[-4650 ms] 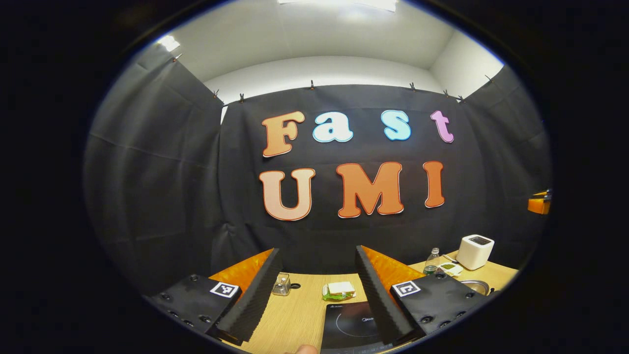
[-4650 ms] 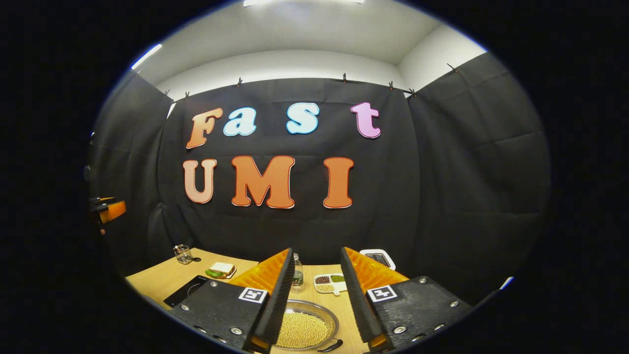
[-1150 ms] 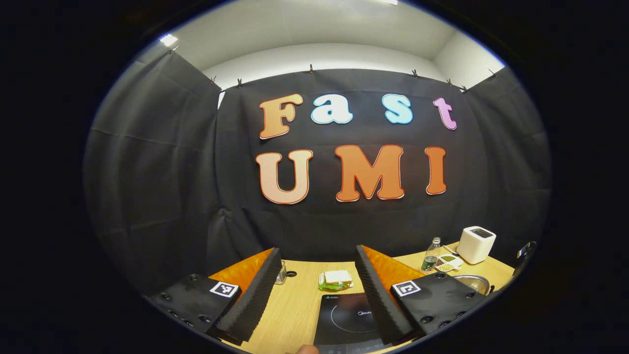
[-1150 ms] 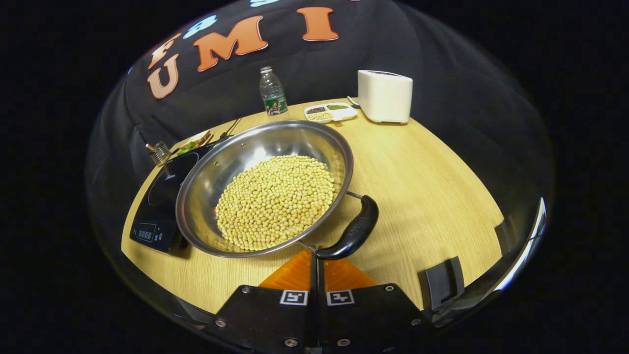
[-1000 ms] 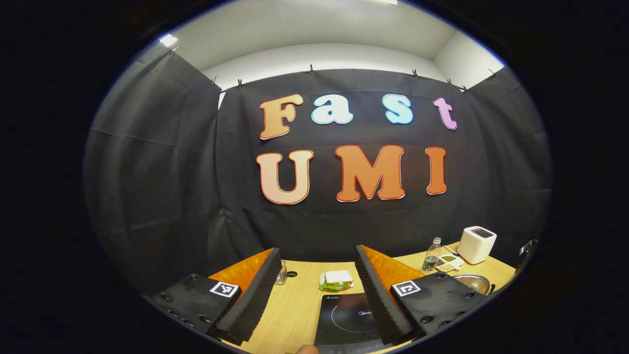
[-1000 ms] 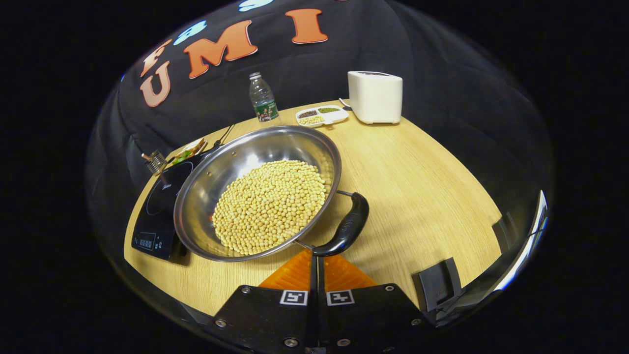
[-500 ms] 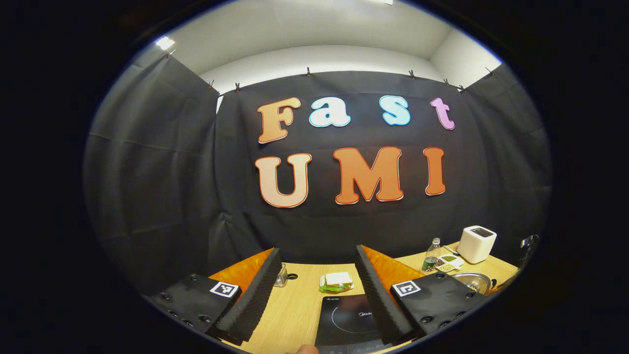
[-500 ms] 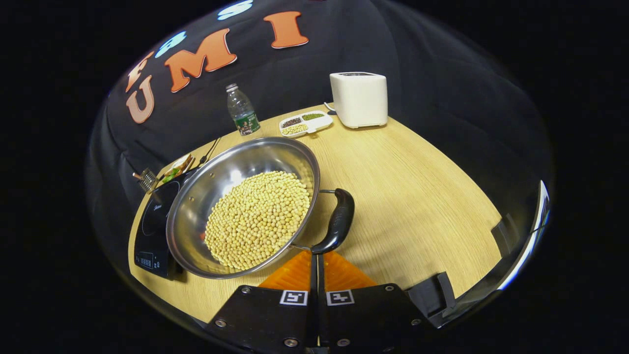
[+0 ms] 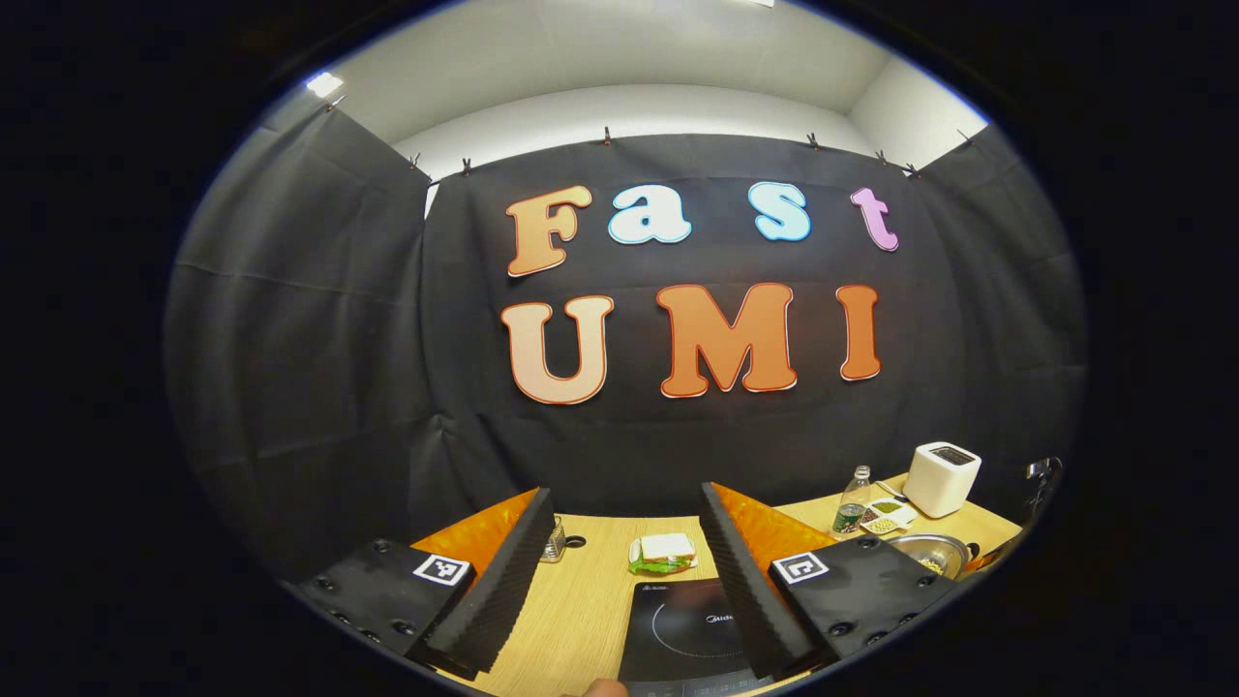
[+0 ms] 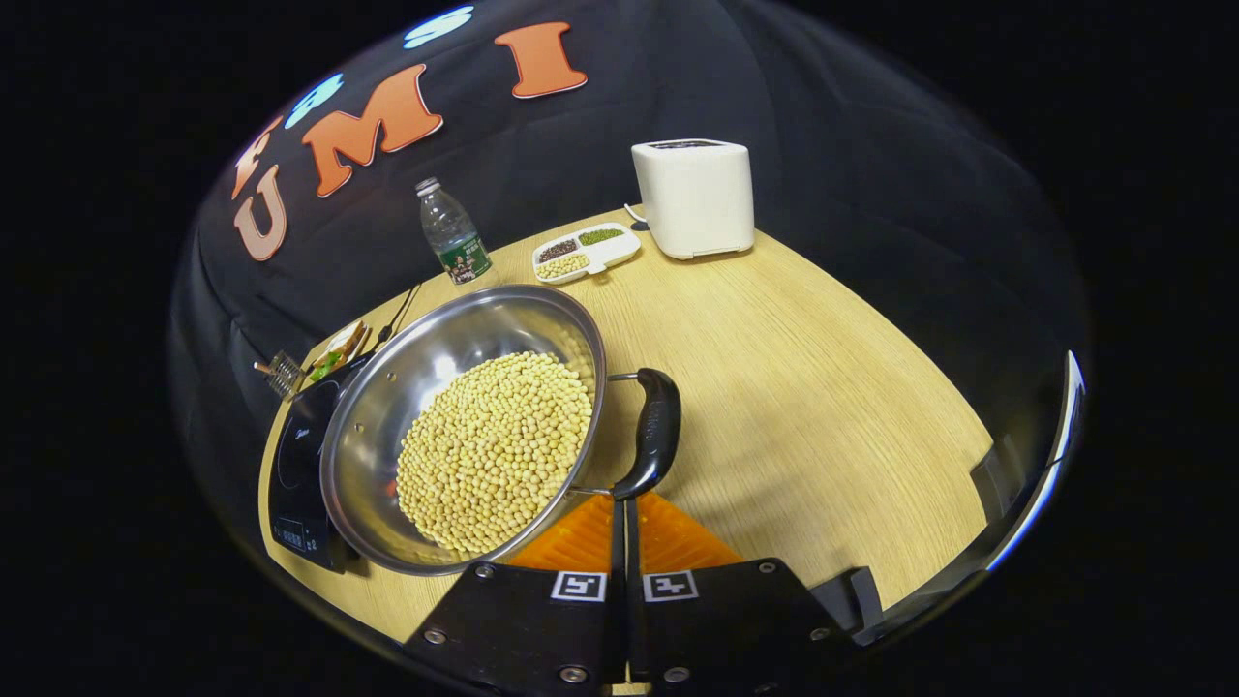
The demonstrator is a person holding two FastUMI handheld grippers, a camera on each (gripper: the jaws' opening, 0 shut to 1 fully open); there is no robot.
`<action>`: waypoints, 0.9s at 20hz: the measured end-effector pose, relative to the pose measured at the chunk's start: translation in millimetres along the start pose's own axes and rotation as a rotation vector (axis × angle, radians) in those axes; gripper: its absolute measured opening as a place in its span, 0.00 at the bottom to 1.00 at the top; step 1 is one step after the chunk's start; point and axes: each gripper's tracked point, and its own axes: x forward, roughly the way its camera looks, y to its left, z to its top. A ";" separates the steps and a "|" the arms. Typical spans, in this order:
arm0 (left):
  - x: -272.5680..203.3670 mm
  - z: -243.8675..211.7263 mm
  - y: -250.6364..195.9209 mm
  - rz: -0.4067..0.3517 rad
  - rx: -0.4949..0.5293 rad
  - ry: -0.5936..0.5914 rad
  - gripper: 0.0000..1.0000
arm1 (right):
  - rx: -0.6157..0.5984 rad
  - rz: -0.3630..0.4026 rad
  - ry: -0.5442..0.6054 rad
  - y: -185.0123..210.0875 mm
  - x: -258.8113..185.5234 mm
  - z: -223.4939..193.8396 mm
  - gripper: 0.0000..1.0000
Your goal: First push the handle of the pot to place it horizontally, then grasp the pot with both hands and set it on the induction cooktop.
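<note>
The pot (image 10: 465, 436), full of yellow beans (image 10: 494, 450), sits on the table (image 10: 823, 407) just beside the cooktop (image 10: 295, 474), its rim overlapping the cooktop's edge. Since half a second ago it has turned: its handle (image 10: 653, 431) now runs nearly straight away from the right gripper (image 10: 619, 503), whose fingers are pressed together, tips at the handle's near end. No label is legible. The left gripper (image 9: 619, 561) hangs wide apart above the cooktop (image 9: 682, 629), unchanged. Bottle (image 10: 450, 232), tray (image 10: 586, 252) and toaster (image 10: 692, 198) stand beyond.
</note>
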 end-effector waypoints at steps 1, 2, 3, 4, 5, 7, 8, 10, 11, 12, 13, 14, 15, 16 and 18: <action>0.9 -0.1 -1.0 0.000 0.000 0.001 0.99 | 0.005 0.000 0.001 -1.3 0.1 1.0 0.00; 1.0 -1.9 -1.3 -0.001 0.000 0.002 0.99 | 0.007 -0.002 0.002 -1.9 1.6 2.8 0.00; 2.4 -2.0 -2.4 -0.002 0.001 0.004 0.99 | 0.008 -0.005 0.000 -3.5 2.8 5.2 0.00; 3.1 -3.3 -2.9 -0.002 0.001 0.007 0.99 | 0.008 -0.009 -0.003 -5.0 4.6 8.0 0.00; 4.4 -3.0 -3.3 -0.003 0.002 0.008 0.99 | 0.009 -0.013 -0.004 -5.9 5.9 10.0 0.00; 6.7 -3.6 -4.4 -0.001 0.006 0.010 0.99 | 0.012 -0.016 -0.006 -8.0 8.1 13.8 0.00; 6.7 -3.7 -5.1 -0.001 0.008 0.009 0.99 | 0.014 -0.017 -0.007 -8.9 9.7 16.0 0.00; 7.7 -3.7 -7.6 -0.003 0.007 0.010 0.99 | 0.019 -0.029 -0.013 -13.0 12.6 20.4 0.00; 8.3 -4.0 -8.7 -0.005 0.006 0.011 0.99 | 0.022 -0.029 -0.015 -15.5 13.2 21.9 0.00; 9.7 -4.3 -9.1 -0.006 0.007 0.012 0.99 | 0.031 -0.028 -0.015 -16.0 15.1 23.8 0.00; 10.3 -4.9 -9.8 -0.006 0.008 0.013 0.99 | 0.038 -0.027 -0.015 -16.3 15.0 25.6 0.00; 10.8 -4.9 -10.2 -0.007 0.009 0.015 0.99 | 0.038 -0.029 -0.015 -15.6 17.2 27.5 0.00; 10.9 -4.7 -10.9 -0.006 0.010 0.015 0.99 | 0.033 -0.031 -0.016 -14.7 18.9 28.1 0.00; 11.7 -5.7 -11.4 -0.006 0.010 0.015 1.00 | 0.029 -0.034 -0.016 -14.5 20.7 29.3 0.00; 13.4 -5.2 -13.1 -0.007 0.010 0.016 1.00 | 0.032 -0.036 -0.014 -15.7 22.2 32.3 0.00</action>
